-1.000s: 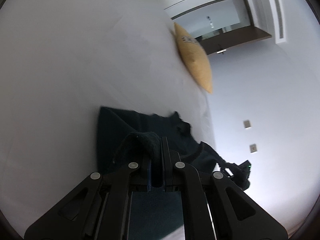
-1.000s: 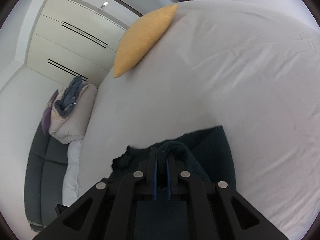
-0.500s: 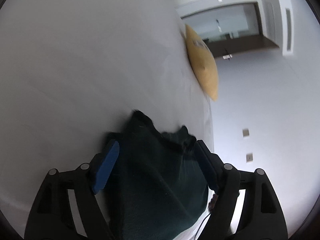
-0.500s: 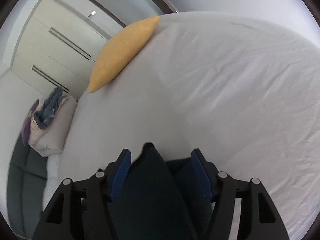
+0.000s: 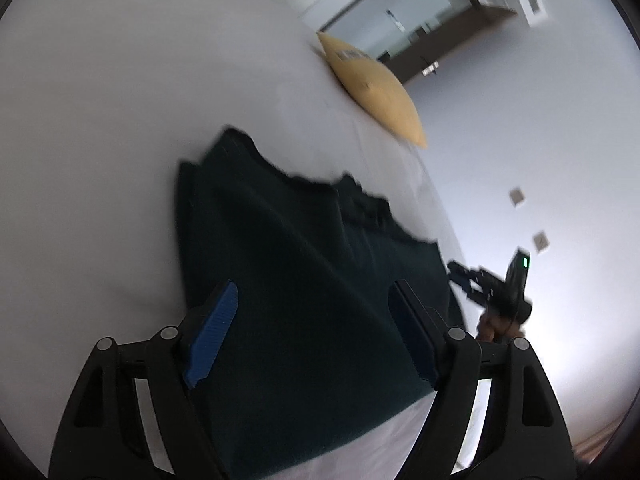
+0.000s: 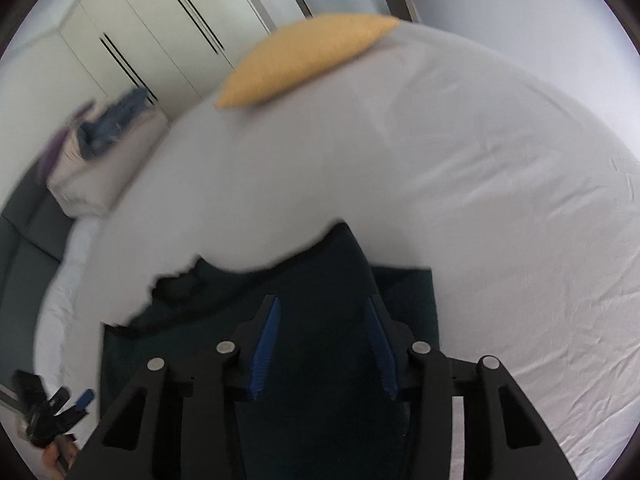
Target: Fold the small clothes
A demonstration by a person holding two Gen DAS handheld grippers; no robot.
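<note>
One bed (image 6: 480,152) under a white sheet takes up most of what both your cameras see, with a yellow cushion (image 6: 304,60) at about twelve o'clock in the right view and near one o'clock in the left. Beyond the bed's edge at ten o'clock in the right view sits a heap of pale bedding with blue cloth (image 6: 100,136) on top, in front of white wardrobe doors (image 6: 160,32).

Your task piece — a dark green garment (image 5: 300,280) — lies flat on the sheet, filling the lower middle of both views; its far hem is ragged and motion-blurred.

Your left claw (image 5: 316,340) is spread wide above the cloth, its blue pads (image 5: 212,336) clear of the fabric. Your right claw (image 6: 324,344) is partly spread and has just been narrowing; garment lies between the pads, though they are not pinching it — a gap shows on both sides.

Each claw shows up small in the other's view: the right one at four o'clock, the left one at eight o'clock.
</note>
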